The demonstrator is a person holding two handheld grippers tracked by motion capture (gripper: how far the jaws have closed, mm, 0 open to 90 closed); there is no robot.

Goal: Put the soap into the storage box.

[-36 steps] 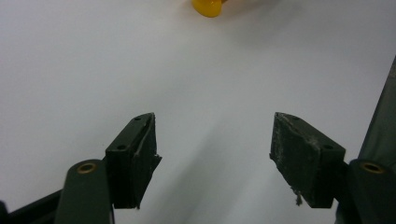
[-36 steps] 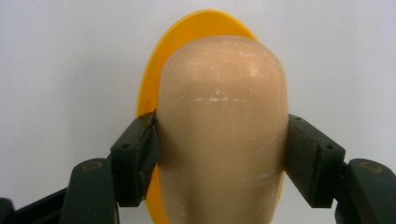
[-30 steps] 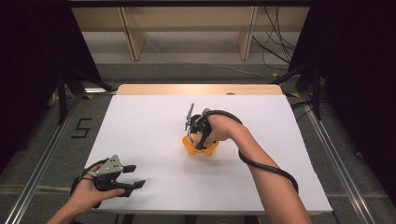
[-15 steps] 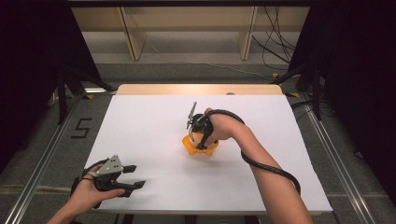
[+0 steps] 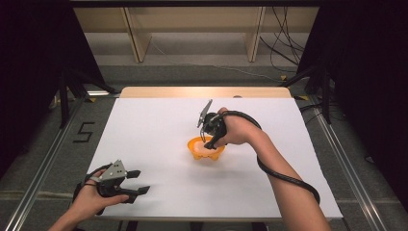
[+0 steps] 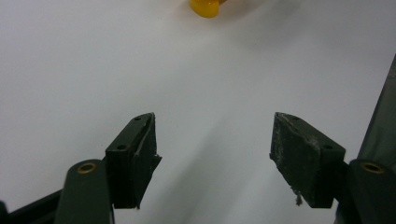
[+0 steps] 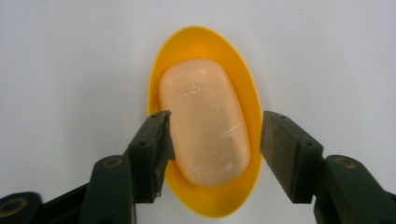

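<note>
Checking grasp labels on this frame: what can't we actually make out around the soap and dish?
- High view: soap mostly hidden by the right gripper and hand.
- Right gripper view: whether the pads press the soap or the yellow dish; the jaws cover the contact.
- Left gripper view: dish cut off by the top edge.

Soap (image 7: 205, 123) is looking waxy, smooth w/ faint scuffs; dish (image 7: 204, 42) is showing glossy yellow plastic. Worktop (image 5: 159, 125) is looking matt white, paper-like. Right tongs (image 7: 215, 140) pads are looking matt black, rough rubber.
</note>
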